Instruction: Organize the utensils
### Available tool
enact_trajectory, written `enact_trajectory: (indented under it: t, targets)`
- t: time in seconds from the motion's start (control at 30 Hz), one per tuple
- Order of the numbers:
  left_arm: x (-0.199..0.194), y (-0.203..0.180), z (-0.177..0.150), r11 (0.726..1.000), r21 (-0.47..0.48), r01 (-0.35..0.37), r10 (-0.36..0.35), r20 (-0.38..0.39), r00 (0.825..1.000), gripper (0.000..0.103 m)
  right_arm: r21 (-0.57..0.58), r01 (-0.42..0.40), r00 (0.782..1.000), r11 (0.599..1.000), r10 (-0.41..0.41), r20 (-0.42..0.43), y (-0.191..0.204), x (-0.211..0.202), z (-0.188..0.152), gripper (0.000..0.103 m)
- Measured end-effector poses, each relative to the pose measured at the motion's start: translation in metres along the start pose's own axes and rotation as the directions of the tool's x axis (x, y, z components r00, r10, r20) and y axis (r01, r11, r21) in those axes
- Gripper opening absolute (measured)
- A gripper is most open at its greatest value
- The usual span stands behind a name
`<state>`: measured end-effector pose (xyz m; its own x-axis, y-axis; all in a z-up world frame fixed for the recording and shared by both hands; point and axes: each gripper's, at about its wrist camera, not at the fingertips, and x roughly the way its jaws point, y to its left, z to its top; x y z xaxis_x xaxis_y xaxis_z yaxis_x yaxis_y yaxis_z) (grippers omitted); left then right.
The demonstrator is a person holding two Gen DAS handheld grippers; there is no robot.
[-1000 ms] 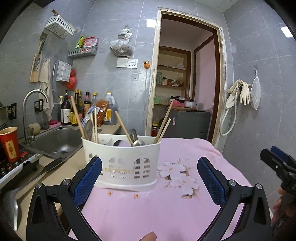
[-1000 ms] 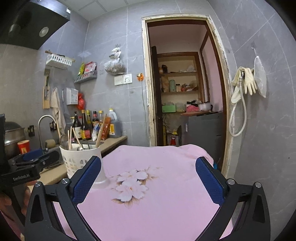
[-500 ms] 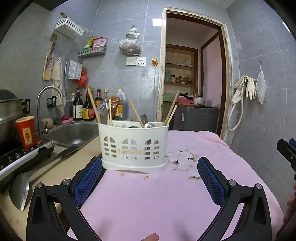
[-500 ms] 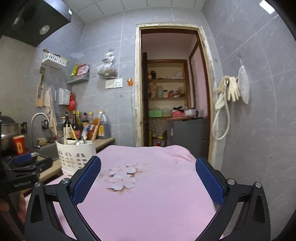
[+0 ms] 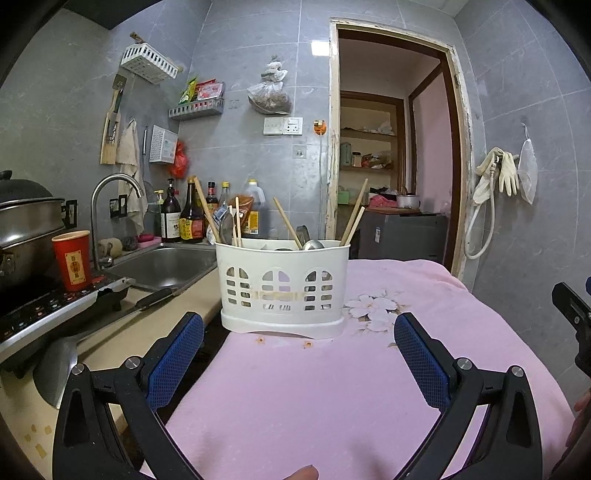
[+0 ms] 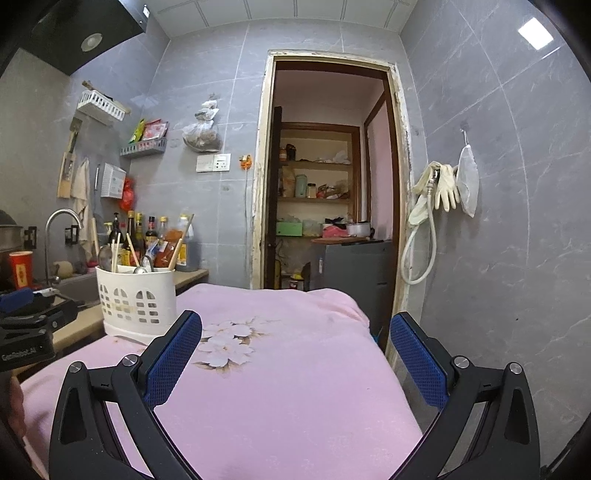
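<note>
Grey tiled walls [image 6: 498, 184] all round, white ceiling panels [image 6: 280, 11] above. Open doorway [image 6: 325, 177] with worn pale frame, wooden shelves [image 6: 314, 199] and grey cabinet [image 6: 351, 266] beyond. Steel sink [image 5: 162, 266] and curved faucet [image 5: 110, 192] at left counter; pink floral cloth [image 6: 280, 369] over table.

Left gripper [image 5: 298, 354] and right gripper [image 6: 295, 352]: black angular frames, silver screws, blue cross-hatched pads [image 5: 175, 360]; white lettering printed at the right view's left edge.

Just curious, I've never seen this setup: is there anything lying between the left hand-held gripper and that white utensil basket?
Only bare pink cloth, seen in the left wrist view, separates the open left hand-held gripper from the white utensil basket.
</note>
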<state>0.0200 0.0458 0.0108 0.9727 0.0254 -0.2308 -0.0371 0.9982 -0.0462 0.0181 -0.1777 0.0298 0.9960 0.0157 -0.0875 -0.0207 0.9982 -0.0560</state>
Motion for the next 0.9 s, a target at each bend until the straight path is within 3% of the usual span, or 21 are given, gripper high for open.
enact_trajectory:
  t: [0.9]
  targets:
    - [-0.0006,-0.0018,-0.0023,1.0,0.014,-0.003,0.003,-0.003,1.0,0.101,0.012,0.007,1.0,1.0,-0.007,-0.003,-0.0044,-0.0025,-0.0011,0.103]
